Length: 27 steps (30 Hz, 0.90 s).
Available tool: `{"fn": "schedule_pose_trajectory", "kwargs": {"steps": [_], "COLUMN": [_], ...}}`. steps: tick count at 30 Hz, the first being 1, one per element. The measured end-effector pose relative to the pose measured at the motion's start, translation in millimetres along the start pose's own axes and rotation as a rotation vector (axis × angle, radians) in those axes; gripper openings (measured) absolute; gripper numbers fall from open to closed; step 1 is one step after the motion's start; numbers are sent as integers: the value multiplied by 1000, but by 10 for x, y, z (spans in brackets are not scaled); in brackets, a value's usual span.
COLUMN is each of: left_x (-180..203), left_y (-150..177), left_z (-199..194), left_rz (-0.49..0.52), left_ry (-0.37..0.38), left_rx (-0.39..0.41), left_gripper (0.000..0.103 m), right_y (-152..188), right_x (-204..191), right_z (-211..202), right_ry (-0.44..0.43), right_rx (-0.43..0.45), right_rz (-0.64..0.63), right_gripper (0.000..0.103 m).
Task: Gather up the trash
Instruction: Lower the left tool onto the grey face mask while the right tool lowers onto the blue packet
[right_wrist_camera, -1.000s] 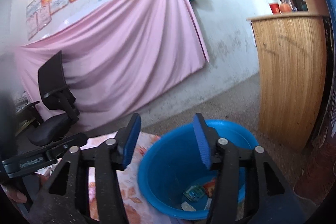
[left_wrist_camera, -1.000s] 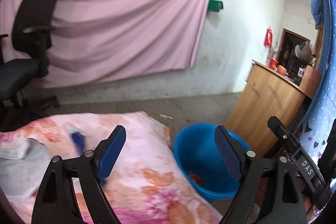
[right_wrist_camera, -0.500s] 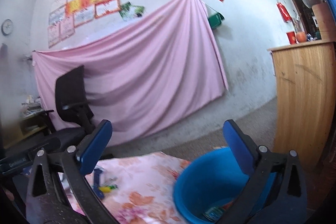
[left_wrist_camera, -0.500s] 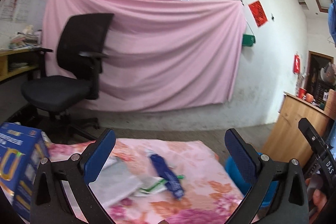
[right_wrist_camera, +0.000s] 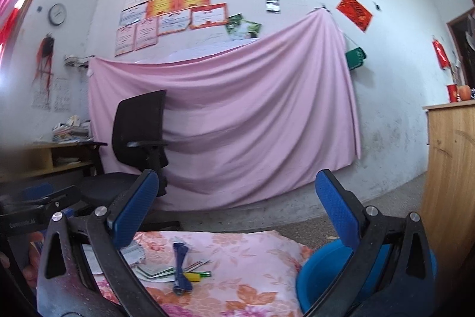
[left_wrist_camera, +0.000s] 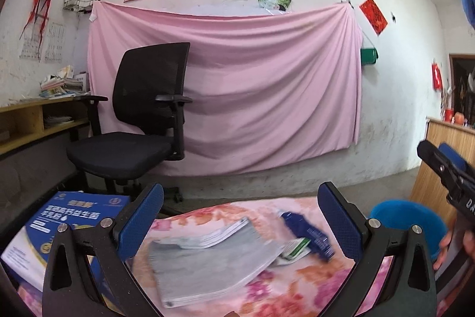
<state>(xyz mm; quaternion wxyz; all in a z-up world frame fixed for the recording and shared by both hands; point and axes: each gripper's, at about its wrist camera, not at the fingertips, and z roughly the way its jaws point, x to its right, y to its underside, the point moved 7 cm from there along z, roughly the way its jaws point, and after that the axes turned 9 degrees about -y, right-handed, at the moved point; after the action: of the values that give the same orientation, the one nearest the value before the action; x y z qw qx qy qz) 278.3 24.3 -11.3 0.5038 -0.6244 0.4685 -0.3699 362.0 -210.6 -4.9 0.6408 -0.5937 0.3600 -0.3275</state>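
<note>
A dark blue wrapper (left_wrist_camera: 308, 230) (right_wrist_camera: 180, 266) lies on the pink floral cloth (left_wrist_camera: 282, 287) (right_wrist_camera: 246, 263), next to a green and white packet (left_wrist_camera: 295, 248) (right_wrist_camera: 157, 272). A yellow and green lighter (right_wrist_camera: 197, 276) lies beside them. The blue bucket (left_wrist_camera: 415, 225) (right_wrist_camera: 320, 275) stands just off the cloth's right edge. My left gripper (left_wrist_camera: 240, 220) hangs open over a grey booklet (left_wrist_camera: 213, 260), nothing between its fingers. My right gripper (right_wrist_camera: 236, 208) is open too, above the cloth and bucket, empty. It also shows at the right edge of the left wrist view.
A blue carton (left_wrist_camera: 68, 225) sits at the cloth's left end. Behind stand a black office chair (left_wrist_camera: 139, 127) (right_wrist_camera: 136, 138), a pink sheet (left_wrist_camera: 237, 85) on the wall and a shelf with papers (left_wrist_camera: 38, 115). A wooden cabinet (right_wrist_camera: 448, 168) stands right of the bucket.
Both grippers have swung left from the bucket toward the cloth and opened wider. The chair, carton and booklet have come into the left wrist view.
</note>
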Motion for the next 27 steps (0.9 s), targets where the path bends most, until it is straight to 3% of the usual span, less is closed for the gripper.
{"fn": "schedule_pose_trajectory", "kwargs": {"steps": [9,15,21,27], "left_x": [-31,91,98,181], "left_y": [307,550,806,996], "left_z": [262,492,701,803], "left_rz": [12,60,62,119], "left_ry": [35,76,67,106], "left_rx": [-151,-314,-457,-562], "left_gripper": [102,101,100,81], "right_y": [299,544,820,1101], "right_x": [-184,-151,-144,-237], "right_z": [330,541,755,927], "right_ry": [-44,-47,-79,-141], "right_rx": [-150,-271,-421,-577], "right_rz": [-16,9,39,52], "right_gripper": [103,103,103,103]}}
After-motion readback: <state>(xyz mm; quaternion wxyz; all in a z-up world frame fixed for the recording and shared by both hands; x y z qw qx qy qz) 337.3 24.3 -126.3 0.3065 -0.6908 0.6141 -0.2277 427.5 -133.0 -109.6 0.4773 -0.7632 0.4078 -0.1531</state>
